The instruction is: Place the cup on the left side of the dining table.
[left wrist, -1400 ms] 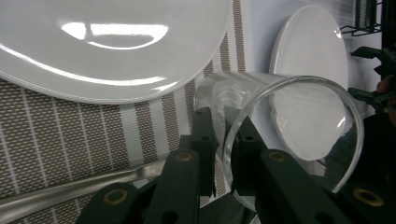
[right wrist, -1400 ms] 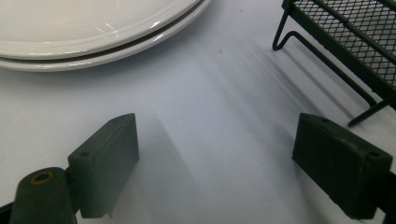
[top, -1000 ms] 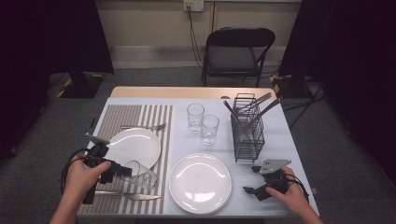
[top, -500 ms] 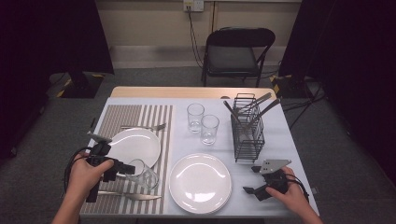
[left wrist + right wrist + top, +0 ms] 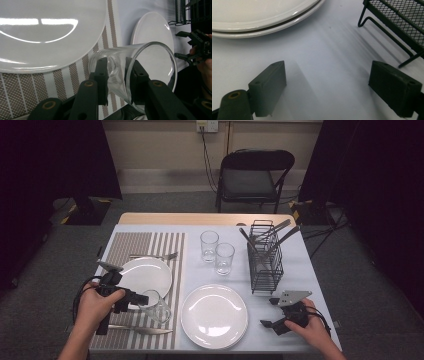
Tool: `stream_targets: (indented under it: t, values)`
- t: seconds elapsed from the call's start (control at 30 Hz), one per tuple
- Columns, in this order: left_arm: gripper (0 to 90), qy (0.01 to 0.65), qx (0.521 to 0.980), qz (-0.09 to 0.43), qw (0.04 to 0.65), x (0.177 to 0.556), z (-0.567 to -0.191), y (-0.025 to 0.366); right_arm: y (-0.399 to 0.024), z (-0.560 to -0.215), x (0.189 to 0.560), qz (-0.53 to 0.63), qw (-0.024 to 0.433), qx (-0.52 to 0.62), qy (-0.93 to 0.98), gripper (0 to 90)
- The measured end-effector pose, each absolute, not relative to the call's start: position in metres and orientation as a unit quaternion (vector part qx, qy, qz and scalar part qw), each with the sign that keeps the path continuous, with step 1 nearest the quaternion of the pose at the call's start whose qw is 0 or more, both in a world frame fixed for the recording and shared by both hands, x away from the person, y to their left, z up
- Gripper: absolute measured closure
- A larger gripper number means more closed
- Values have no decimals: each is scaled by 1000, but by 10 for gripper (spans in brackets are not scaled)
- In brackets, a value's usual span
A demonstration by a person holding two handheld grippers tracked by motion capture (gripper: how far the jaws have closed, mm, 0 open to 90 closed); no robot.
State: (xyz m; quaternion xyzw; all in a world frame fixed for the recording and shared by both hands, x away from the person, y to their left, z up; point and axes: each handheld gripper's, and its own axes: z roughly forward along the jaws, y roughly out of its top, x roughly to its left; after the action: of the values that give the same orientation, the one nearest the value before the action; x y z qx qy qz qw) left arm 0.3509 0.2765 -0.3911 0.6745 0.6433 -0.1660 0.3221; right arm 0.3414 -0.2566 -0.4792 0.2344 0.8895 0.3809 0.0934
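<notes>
The left gripper [image 5: 116, 82] has just been opening its jaws; the glass [image 5: 140, 67] sits between them, tilted, on the striped placemat [image 5: 32, 87]. The right gripper [image 5: 329, 87] rests with jaws wide over bare table [image 5: 324, 50], holding nothing

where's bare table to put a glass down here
Bare cloth lies between the front plate and the wire rack, and behind the two glasses. The striped mat is crowded.
</notes>
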Motion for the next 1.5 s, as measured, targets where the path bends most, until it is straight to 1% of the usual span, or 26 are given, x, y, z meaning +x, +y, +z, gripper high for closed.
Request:
stream_targets:
  t: [0.07, 0.17, 0.2, 0.3, 0.33, 0.47, 0.6, 1.07, 1.33, 1.43, 1.5]
  values:
    - [707, 645, 672, -165, 323, 352, -391, 274, -257, -479, 341, 381, 93, 234, 890, 132]
    - [700, 638, 683, -156, 319, 353, -390, 274, -257, -479, 341, 381, 93, 234, 890, 133]
    - [699, 642, 675, -164, 324, 353, -390, 272, -257, -479, 341, 381, 93, 234, 890, 133]
    - [675, 639, 676, -171, 326, 354, -390, 271, -257, -479, 341, 381, 93, 234, 890, 132]
    - [675, 639, 679, -165, 322, 354, -390, 271, -257, -479, 341, 381, 93, 234, 890, 132]
    - [659, 636, 678, -174, 325, 356, -389, 266, -257, -479, 341, 381, 93, 234, 889, 133]
    - [652, 633, 684, -169, 321, 357, -387, 262, -257, -479, 341, 381, 94, 234, 890, 133]
    - [594, 632, 685, -165, 321, 357, -387, 265, -257, -479, 341, 381, 94, 234, 889, 133]
    - [525, 634, 683, -155, 329, 356, -385, 266, -257, -479, 341, 381, 94, 234, 890, 132]
    - [511, 624, 696, -144, 325, 356, -385, 268, -257, -479, 341, 381, 94, 234, 890, 132]
    - [485, 627, 690, -148, 330, 355, -386, 267, -257, -479, 342, 380, 93, 235, 890, 132]
